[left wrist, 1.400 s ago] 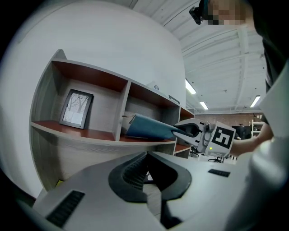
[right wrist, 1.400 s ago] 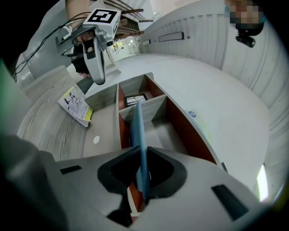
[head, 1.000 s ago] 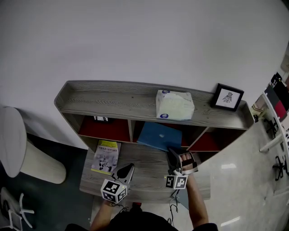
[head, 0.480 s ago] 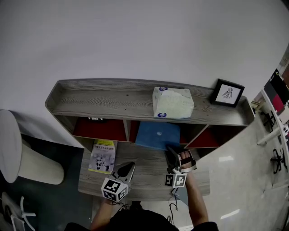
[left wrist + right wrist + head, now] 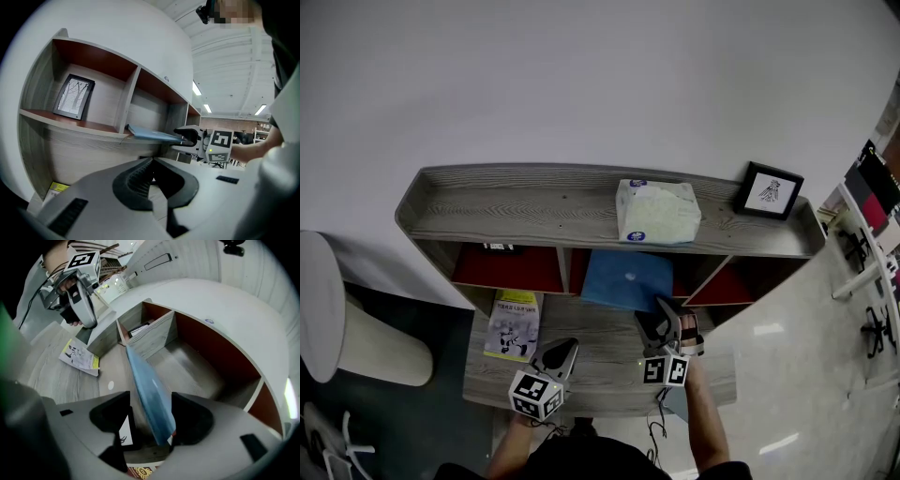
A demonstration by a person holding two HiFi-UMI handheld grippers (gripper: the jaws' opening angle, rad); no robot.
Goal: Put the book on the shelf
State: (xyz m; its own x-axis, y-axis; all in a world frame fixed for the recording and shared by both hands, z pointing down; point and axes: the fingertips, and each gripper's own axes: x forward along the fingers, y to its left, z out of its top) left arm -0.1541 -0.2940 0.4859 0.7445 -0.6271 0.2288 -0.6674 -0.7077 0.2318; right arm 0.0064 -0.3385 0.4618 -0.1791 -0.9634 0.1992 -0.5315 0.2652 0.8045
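Evidently the blue book is lodged flat with its far part already inside the middle compartment of the shelf, while its near edge juts out over the worktop toward the person. That near edge is bracketed by the right tool, whose jaws have just been opening and are now spread wide. In the right gripper view the book's edge is seen between them, close against one jaw, with a clear gap to the other, so it is not judged to be pinched. The book's long axis is lined up with the direction in which this tool points, running from the jaws straight ahead into the compartment. Whatever follows, a push deeper or a pull back of the tool, is therefore expected to run along that same line. The left tool is held well apart to the left, above the worktop. Its jaws are pressed together with nothing between them, and it is pointed at the shelf front rather than at the book. A yellow booklet is left lying flat on the worktop, just beyond the left tool. The right tool is thus by far the nearer to the book, and the placement is judged almost complete, with only the overhang left.
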